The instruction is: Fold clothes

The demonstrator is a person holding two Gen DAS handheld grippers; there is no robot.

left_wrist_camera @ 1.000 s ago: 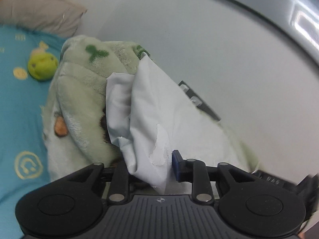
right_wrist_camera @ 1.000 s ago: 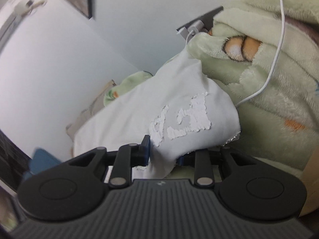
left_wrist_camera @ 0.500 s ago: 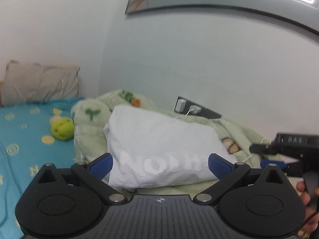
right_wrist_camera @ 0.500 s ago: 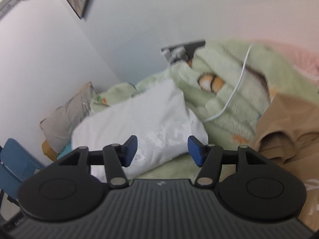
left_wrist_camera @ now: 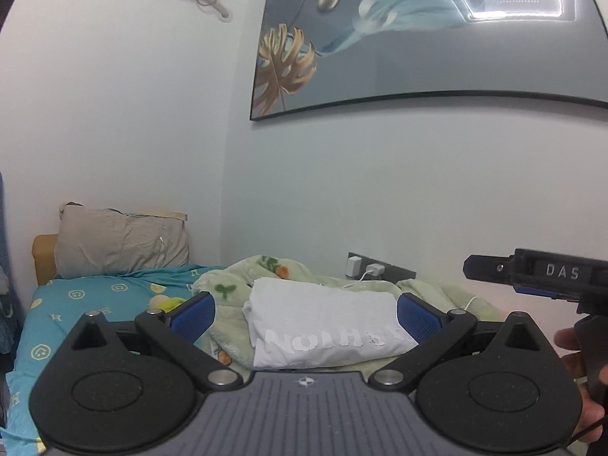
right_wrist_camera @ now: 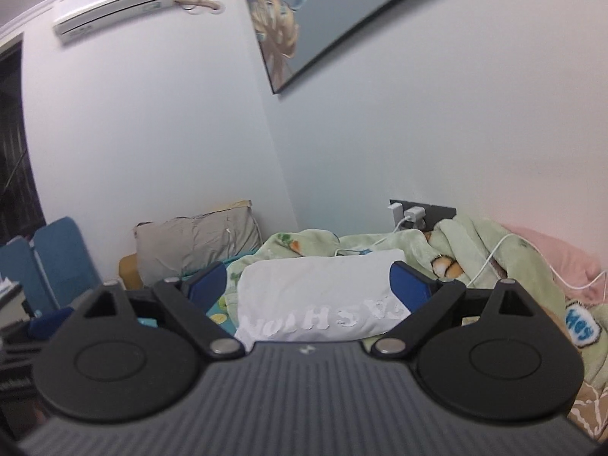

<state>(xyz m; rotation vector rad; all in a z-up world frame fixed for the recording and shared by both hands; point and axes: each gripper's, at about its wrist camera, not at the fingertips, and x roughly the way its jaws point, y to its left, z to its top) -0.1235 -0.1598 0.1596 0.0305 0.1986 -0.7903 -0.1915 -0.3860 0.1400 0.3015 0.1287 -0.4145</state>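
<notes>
A folded white garment (left_wrist_camera: 323, 323) with pale lettering lies on a green plush blanket (left_wrist_camera: 228, 326) on the bed. My left gripper (left_wrist_camera: 306, 313) stands open above and in front of it, nothing between its blue pads. In the right wrist view the same white garment (right_wrist_camera: 319, 296) rests beyond my right gripper (right_wrist_camera: 307, 283), whose jaws are still opening and hold nothing. That right gripper (left_wrist_camera: 539, 273) also shows at the right edge of the left wrist view, held by a hand (left_wrist_camera: 570, 349).
A grey pillow (left_wrist_camera: 121, 243) leans at the bed's head on a teal sheet (left_wrist_camera: 68, 304). White charger cables (right_wrist_camera: 490, 262) run from a wall socket (right_wrist_camera: 414, 214) over the blanket. Tan cloth (right_wrist_camera: 585, 406) lies at the right. A large picture (left_wrist_camera: 418, 38) hangs above.
Both grippers let go of the white garment, opened wide, and pulled up and back. The garment now lies folded on the blanket.
</notes>
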